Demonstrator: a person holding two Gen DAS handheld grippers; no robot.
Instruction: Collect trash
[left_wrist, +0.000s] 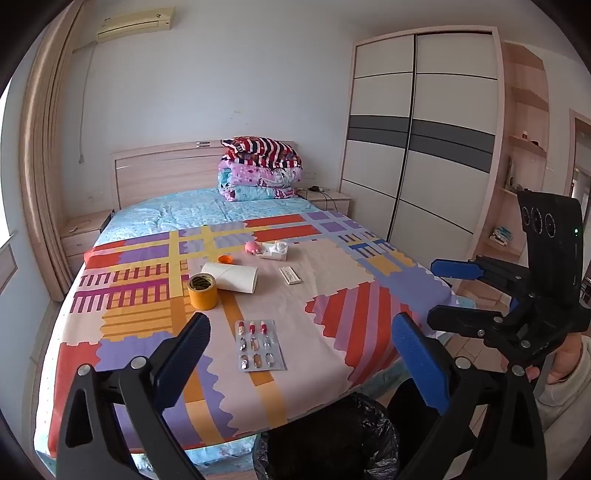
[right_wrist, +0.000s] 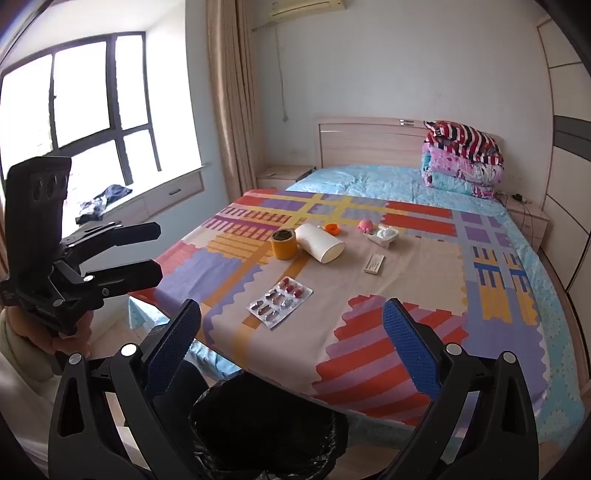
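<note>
Nearest, a black-lined trash bin (right_wrist: 269, 432) sits on the floor at the foot of the bed (left_wrist: 110, 387), just below both tools. Left tool (left_wrist: 299, 339) wide open, holding nothing; right tool (right_wrist: 291, 325) same, wide open and empty. On the bedspread nearest: a partly used pill blister pack (left_wrist: 260, 345), flat, well apart from the rest. Farther: orange tape roll (left_wrist: 202, 291) standing upright, touching or just beside a white paper roll (left_wrist: 236, 277) lying on its side; small white box (left_wrist: 290, 275) to the right; far cluster of orange cap (left_wrist: 225, 259), pink toy (left_wrist: 252, 247), white tray with crumpled tissue (left_wrist: 275, 251). Likely first step: take the blister pack. It's thin and flat, so come in low, pinch an edge, avoid bunching the sheet, then drop straight into the bin. Right view shows the window (right_wrist: 74, 110) and the bin's open mouth; left view shows the wardrobe (left_wrist: 417, 140) and only the bin's rim.
</note>
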